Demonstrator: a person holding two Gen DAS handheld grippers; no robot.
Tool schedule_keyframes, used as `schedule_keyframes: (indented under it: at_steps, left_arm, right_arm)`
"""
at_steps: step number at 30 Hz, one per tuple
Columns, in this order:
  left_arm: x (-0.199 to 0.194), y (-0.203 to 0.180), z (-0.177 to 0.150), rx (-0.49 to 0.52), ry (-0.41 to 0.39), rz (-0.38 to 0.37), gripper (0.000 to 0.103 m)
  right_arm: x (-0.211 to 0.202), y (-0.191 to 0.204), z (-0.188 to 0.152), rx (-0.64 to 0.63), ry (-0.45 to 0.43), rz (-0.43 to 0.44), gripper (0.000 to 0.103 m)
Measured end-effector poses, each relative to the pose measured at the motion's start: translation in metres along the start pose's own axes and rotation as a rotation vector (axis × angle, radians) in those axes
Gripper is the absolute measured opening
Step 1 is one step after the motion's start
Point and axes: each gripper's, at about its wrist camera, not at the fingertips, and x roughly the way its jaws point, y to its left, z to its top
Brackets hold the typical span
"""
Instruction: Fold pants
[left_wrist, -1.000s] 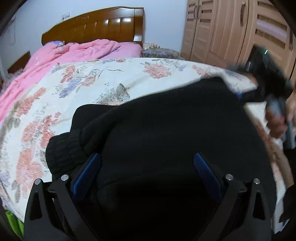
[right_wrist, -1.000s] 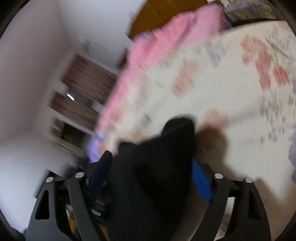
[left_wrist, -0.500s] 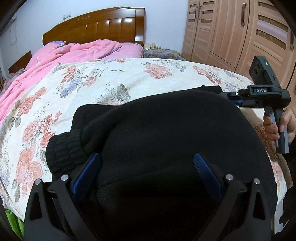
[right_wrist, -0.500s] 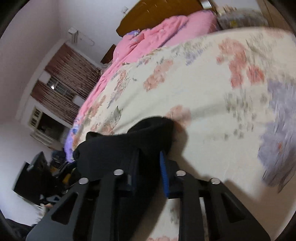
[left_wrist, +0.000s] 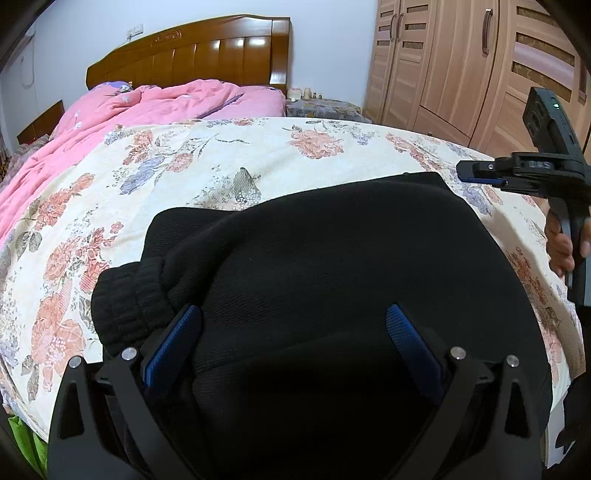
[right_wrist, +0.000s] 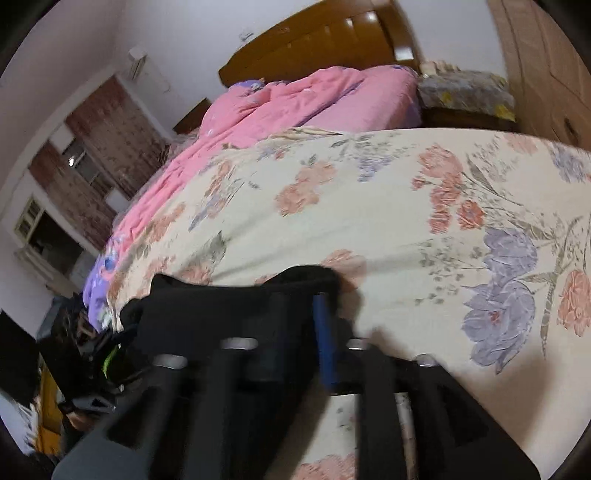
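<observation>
Pants: black pants (left_wrist: 332, 277) lie folded in a thick bundle on the near part of the bed, on the flowered bedsheet (left_wrist: 207, 173). They fill most of the left wrist view.
Cuff: a ribbed black cuff (left_wrist: 125, 302) sticks out at the left side of the bundle, just beside the left blue pad.
Left gripper: the left gripper (left_wrist: 291, 339) is over the near edge of the pants; its jaws are spread wide, with black cloth between the two blue pads, not pinched.
Right gripper: the right gripper (left_wrist: 480, 174) is in the air just beside the far right corner of the pants, apart from the cloth. In its own blurred view (right_wrist: 301, 332) the jaws are closed together with nothing between them, and the pants (right_wrist: 236, 306) lie just ahead of the tips.
Right hand: a hand (left_wrist: 563, 247) holds the handle at the right edge.
Background: a pink quilt (left_wrist: 122, 122), a wooden headboard (left_wrist: 207, 55), and a wardrobe (left_wrist: 461, 66).
</observation>
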Motion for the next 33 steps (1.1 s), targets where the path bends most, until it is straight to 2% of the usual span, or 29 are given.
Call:
schedule_keyframes:
  at_steps: [1,3,4,5,9,10,11,13,15,19,21,24,26,28,30,31,33]
  left_arm:
    - [0.0,0.0,0.0,0.0,0.001,0.001,0.1]
    - [0.0,0.0,0.0,0.0,0.001,0.001,0.1]
    - [0.0,0.0,0.0,0.0,0.001,0.002,0.1]
    - [0.0,0.001,0.0,0.001,0.002,0.001,0.1]
    - [0.0,0.001,0.0,0.0,0.002,0.001,0.1]
    - [0.0,0.001,0.001,0.0,0.002,0.0,0.1]
    - [0.0,0.001,0.0,0.0,0.003,0.0,0.1]
    - [0.0,0.001,0.001,-0.001,0.002,-0.002,0.1]
    - [0.0,0.002,0.001,-0.004,0.0,-0.004,0.1]
    - [-0.001,0.003,0.0,-0.014,-0.005,-0.012,0.1]
    - [-0.001,0.002,0.0,-0.014,-0.007,-0.013,0.1]
    - [-0.008,0.006,0.001,-0.036,-0.021,-0.044,0.1]
    - [-0.029,0.008,0.002,-0.024,-0.038,-0.087,0.1]
    - [-0.056,0.017,0.007,-0.033,-0.101,-0.065,0.1]
    - [-0.07,0.032,0.019,-0.094,-0.115,-0.112,0.101]
    - [-0.069,0.041,0.028,-0.136,-0.103,-0.19,0.101]
    - [-0.054,0.048,0.046,-0.156,-0.034,-0.273,0.1]
  right_arm:
    - [0.004,0.003,-0.004,-0.016,-0.014,0.02,0.099]
    - [0.026,0.007,0.0,-0.034,0.025,-0.003,0.093]
    - [0.039,0.007,0.004,-0.025,0.047,-0.03,0.082]
    - [0.044,0.006,0.008,-0.018,0.06,-0.04,0.078]
    - [0.059,-0.009,0.031,0.033,0.037,-0.093,0.076]
    - [0.054,-0.012,0.039,0.046,0.002,-0.182,0.076]
    - [0.048,-0.011,0.043,0.042,-0.018,-0.227,0.076]
    - [0.036,-0.003,0.043,0.038,-0.039,-0.164,0.076]
    - [0.02,0.024,0.033,-0.048,-0.059,-0.118,0.076]
    - [0.015,0.067,0.006,-0.197,-0.003,-0.055,0.077]
    - [0.023,0.083,-0.007,-0.252,0.048,-0.059,0.077]
    - [0.046,0.09,-0.018,-0.29,0.113,-0.118,0.077]
    - [0.056,0.084,-0.022,-0.296,0.115,-0.139,0.08]
    - [0.058,0.076,-0.024,-0.257,0.103,-0.109,0.082]
    - [0.059,0.078,-0.028,-0.261,0.088,-0.111,0.084]
    - [0.059,0.079,-0.03,-0.268,0.078,-0.119,0.086]
    - [0.061,0.081,-0.033,-0.281,0.067,-0.136,0.088]
